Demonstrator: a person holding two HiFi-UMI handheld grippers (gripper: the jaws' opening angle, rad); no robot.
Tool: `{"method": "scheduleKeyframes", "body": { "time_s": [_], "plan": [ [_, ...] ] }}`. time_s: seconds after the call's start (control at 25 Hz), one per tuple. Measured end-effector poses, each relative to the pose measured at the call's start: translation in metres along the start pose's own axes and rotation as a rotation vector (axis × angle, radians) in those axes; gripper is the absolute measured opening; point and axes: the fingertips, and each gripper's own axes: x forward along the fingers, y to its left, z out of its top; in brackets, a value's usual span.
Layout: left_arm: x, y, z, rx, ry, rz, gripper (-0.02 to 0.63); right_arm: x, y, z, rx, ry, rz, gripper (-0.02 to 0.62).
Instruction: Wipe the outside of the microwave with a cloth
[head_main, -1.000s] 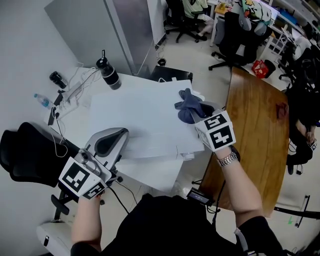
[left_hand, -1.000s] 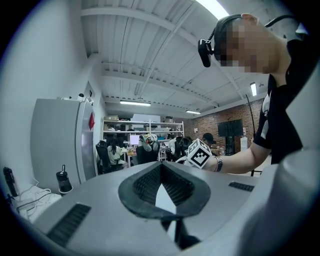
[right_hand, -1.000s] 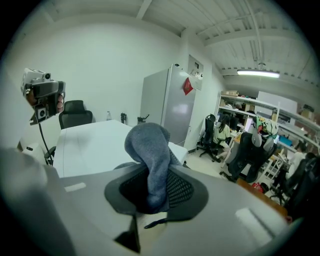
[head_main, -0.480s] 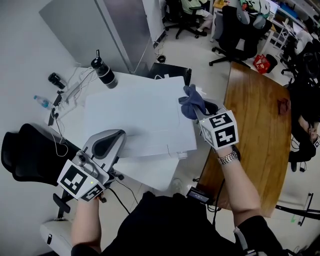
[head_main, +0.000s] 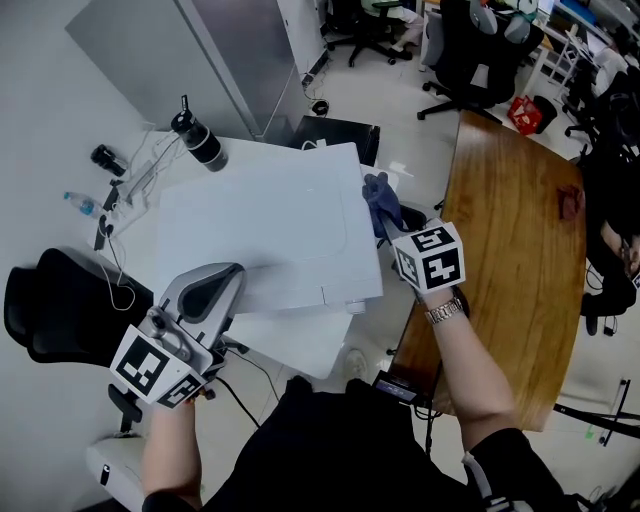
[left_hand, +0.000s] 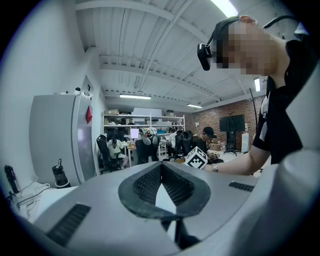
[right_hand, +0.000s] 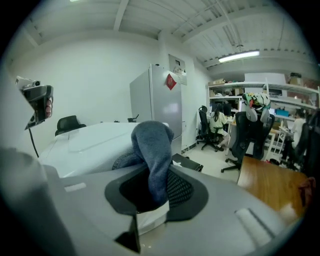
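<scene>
The cloth (head_main: 379, 196), clamped in the right hand-held gripper (head_main: 396, 226), has been lowered to the microwave's (head_main: 260, 230) right edge, so side wiping seems next. The left hand-held gripper (head_main: 226, 277) is kept closed and empty.

Microwave (head_main: 260, 235) is white, cloth (head_main: 381, 198) a dusky blue-grey. Left gripper (head_main: 228, 274) and right gripper (head_main: 398, 228) are both grey, with black-and-white square markers. Table (head_main: 510, 250) is reddish-brown wood grain; bottle (head_main: 198, 140) is black, possibly with a paler band.
</scene>
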Motion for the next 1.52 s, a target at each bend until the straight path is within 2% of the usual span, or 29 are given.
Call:
{"method": "scheduleKeyframes", "body": {
  "time_s": [0.4, 0.84, 1.32, 1.52],
  "plan": [
    [0.003, -0.007, -0.006, 0.003, 0.034, 0.013, 0.005, 0.035, -0.009, -0.058, 0.056, 0.081, 0.015, 0.081],
    [-0.002, -0.008, -0.01, -0.001, 0.057, 0.042, 0.005, 0.066, -0.014, -0.104, 0.049, 0.216, 0.007, 0.081],
    [-0.009, -0.009, -0.013, -0.01, 0.071, 0.079, 0.005, 0.077, -0.018, -0.132, 0.042, 0.328, 0.002, 0.081],
    [-0.014, -0.011, -0.016, -0.017, 0.072, 0.088, 0.005, 0.072, -0.021, -0.135, 0.048, 0.336, -0.016, 0.081]
  ]
}}
